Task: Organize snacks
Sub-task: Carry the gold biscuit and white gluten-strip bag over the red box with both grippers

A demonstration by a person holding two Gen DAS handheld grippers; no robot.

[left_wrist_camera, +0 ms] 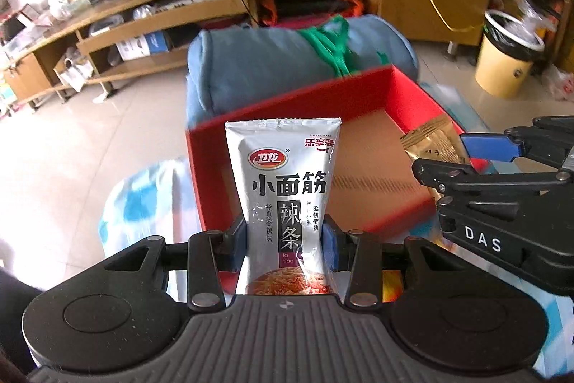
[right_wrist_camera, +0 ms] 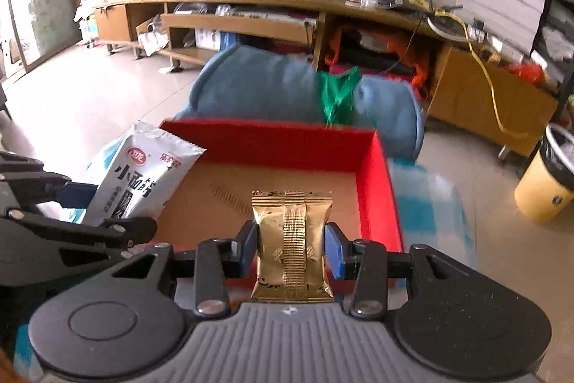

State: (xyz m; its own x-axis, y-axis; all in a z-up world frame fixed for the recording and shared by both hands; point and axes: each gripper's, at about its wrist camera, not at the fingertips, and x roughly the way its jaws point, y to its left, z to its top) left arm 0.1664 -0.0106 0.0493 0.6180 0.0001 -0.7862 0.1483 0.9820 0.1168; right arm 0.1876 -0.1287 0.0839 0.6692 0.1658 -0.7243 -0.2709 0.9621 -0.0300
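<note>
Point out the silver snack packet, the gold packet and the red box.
silver snack packet point(left_wrist_camera: 287, 182), left wrist view, printed front.
gold packet point(right_wrist_camera: 292, 239), right wrist view, centre seam.
red box point(right_wrist_camera: 378, 189), right wrist view, right wall.

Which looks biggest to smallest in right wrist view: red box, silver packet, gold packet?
1. red box
2. silver packet
3. gold packet

The gold packet sits nearest the camera, so its true size is likely smaller still.

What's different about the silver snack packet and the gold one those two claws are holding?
The silver spicy-strip packet is taller and printed with bold black characters and a red logo; the gold packet is shorter, squarer, with only faint markings and a ribbed seam. The left hand-held gripper holds the silver, the right hand-held gripper the gold. Both stand upright over the red box.
</note>
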